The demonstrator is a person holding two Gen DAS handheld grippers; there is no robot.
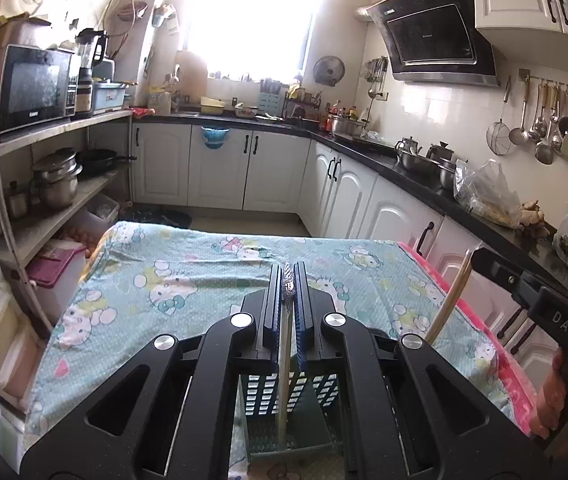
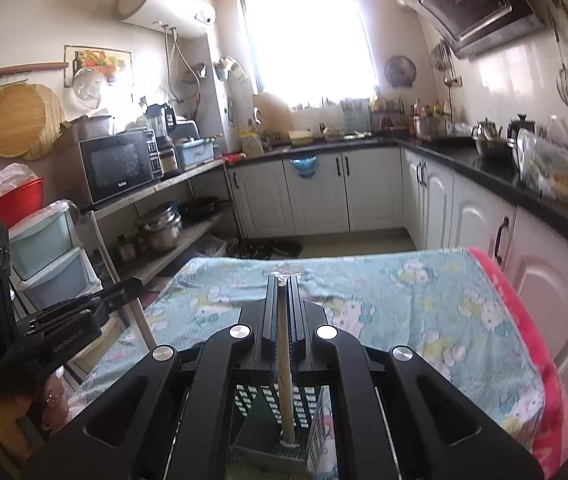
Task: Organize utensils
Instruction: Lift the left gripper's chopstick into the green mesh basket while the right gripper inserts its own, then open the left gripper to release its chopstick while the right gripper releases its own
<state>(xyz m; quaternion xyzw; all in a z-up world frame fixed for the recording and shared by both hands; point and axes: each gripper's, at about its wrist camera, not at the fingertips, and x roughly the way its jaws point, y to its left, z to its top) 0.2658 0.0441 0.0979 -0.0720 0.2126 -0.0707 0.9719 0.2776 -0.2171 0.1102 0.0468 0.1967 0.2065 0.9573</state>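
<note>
Two grippers work over one perforated green utensil holder [image 1: 289, 420] that stands on the near part of a table covered with a pale blue cartoon-print cloth [image 1: 188, 280]. Taking the holder as the landmark and going from left to right: the left gripper [image 1: 288, 280] sits directly above the holder, tipped gently downward toward the far kitchen counter. Its jaws are pressed together on a pale wooden chopstick [image 1: 282, 380], whose shaft hangs nearly upright from between the blue pads down into the holder, its lower end near the slotted floor. A dark patterned top end of the stick shows just above the pads.

To the right of the holder, in the left wrist view, the right gripper's black body [image 1: 523, 284] reaches in from the right edge, with fingers of the person's right hand [image 1: 559, 392] wrapped around its handle. A second chopstick [image 1: 449, 300] slants down from it toward the holder.

In the right wrist view the right gripper [image 2: 284, 280] also hovers straight above the holder [image 2: 276, 412], angled slightly down. Its jaws are clamped on that second wooden chopstick [image 2: 284, 360], which runs almost vertically, its lower tip resting on the holder's grid floor. Left of the holder in this view the left gripper's black housing [image 2: 48, 332] juts in, with the person's left hand [image 2: 50, 404] gripping beneath it.

A pink blanket edge [image 2: 523, 320] runs along the cloth on the holder's right side.
</note>
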